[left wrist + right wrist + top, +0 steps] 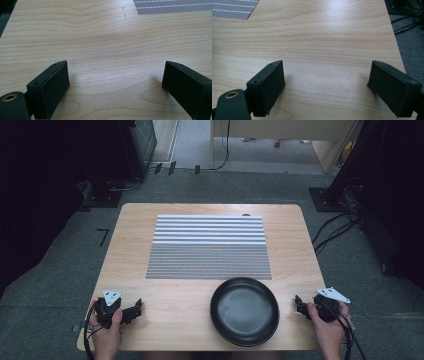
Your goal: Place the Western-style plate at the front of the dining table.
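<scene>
A black round pan (244,311) sits on the wooden table (130,250) near its front edge, right of centre. A striped grey and white mat (209,247) lies flat in the middle of the table. My left gripper (137,309) rests at the front left corner, held in a hand, well left of the pan. Its jaws stand wide apart over bare wood (115,72) with nothing between them. My right gripper (299,305) rests at the front right, just right of the pan. It is open too, and I see bare table (327,72) between its jaws.
The table's right edge (398,50) runs close to my right gripper, with grey carpet (412,42) and cables beyond it. Dark stands and cables (345,220) flank the table on the floor. A corner of the mat (172,6) lies ahead of the left gripper.
</scene>
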{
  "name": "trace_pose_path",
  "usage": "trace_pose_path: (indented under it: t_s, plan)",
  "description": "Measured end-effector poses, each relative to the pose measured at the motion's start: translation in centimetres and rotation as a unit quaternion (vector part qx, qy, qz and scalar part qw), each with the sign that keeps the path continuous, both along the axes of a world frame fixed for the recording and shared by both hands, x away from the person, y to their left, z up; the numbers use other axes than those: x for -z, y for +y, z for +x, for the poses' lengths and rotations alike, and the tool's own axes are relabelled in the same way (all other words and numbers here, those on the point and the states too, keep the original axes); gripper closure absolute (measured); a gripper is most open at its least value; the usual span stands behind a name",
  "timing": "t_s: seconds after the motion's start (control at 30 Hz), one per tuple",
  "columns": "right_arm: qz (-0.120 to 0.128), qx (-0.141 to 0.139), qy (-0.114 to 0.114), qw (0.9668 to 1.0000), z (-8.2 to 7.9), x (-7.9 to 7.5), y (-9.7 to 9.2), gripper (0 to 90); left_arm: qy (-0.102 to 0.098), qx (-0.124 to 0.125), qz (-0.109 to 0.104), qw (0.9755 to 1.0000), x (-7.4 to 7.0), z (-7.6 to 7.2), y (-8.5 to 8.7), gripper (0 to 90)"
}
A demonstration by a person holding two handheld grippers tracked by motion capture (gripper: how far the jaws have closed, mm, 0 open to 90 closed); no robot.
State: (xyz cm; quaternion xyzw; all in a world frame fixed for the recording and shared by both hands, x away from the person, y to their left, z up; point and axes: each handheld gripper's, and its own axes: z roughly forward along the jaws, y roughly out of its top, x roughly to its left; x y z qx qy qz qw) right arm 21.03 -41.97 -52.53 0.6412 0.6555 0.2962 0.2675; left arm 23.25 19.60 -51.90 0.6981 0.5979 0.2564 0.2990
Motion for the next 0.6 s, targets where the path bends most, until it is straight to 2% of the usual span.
trace_pose_path:
  t_s: [0.23,0.43,0.6]
  plan:
    - [0.0,0.0,0.0,1.0,0.0,0.0,-0.01,12.7,0.0,0.0,0.0,1.0,0.0,0.0,0.0,6.8]
    - [0.0,-0.001,0.0,1.0,-0.01,-0.01,0.0,13.0,0.002,-0.015,0.002,0.9999,-0.12,-0.2,0.26,6.8]
    - [0.002,-0.005,-0.002,1.0,-0.16,-0.04,0.1,13.6,-0.008,-0.018,-0.007,0.9998,-0.45,-0.43,0.24,6.8]
